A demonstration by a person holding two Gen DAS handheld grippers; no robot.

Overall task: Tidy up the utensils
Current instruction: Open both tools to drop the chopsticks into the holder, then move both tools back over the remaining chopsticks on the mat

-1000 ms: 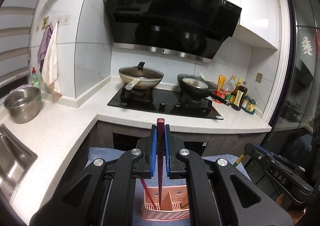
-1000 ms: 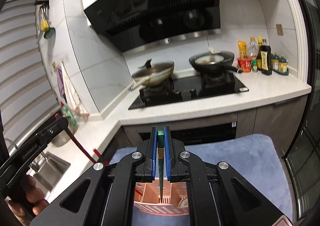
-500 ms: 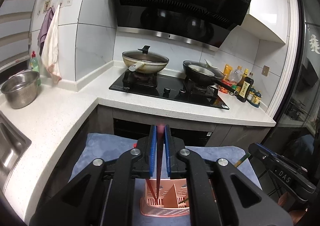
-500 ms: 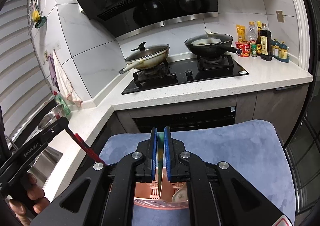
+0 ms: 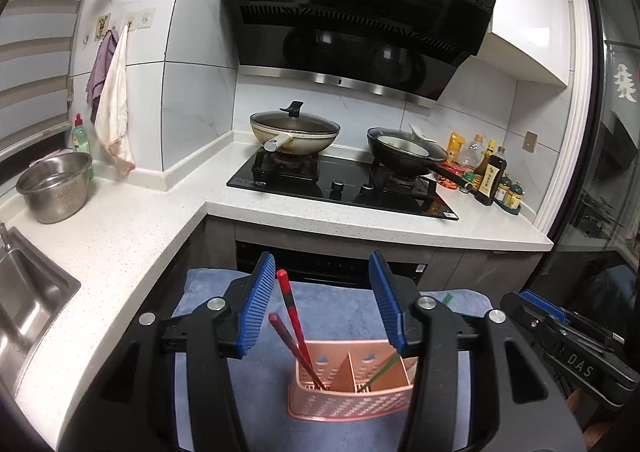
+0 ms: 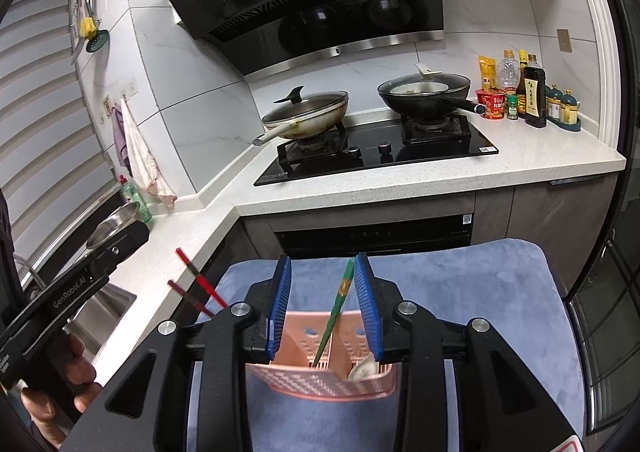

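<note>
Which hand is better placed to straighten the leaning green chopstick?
Right, probably. The green chopstick leans inside the open right gripper; the left gripper is open around the red chopsticks.

2 chopsticks (image 5: 294,326) in basket (image 5: 352,404) left compartment, 1 chopstick (image 5: 380,370) right

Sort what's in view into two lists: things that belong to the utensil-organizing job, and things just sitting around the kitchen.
Job:
left gripper, open
right gripper, open
pink utensil caddy
red chopsticks, left compartment
green chopstick
ceramic spoon

Lying about:
lidded wok
black pan
condiment bottles
steel colander
dish soap
</note>
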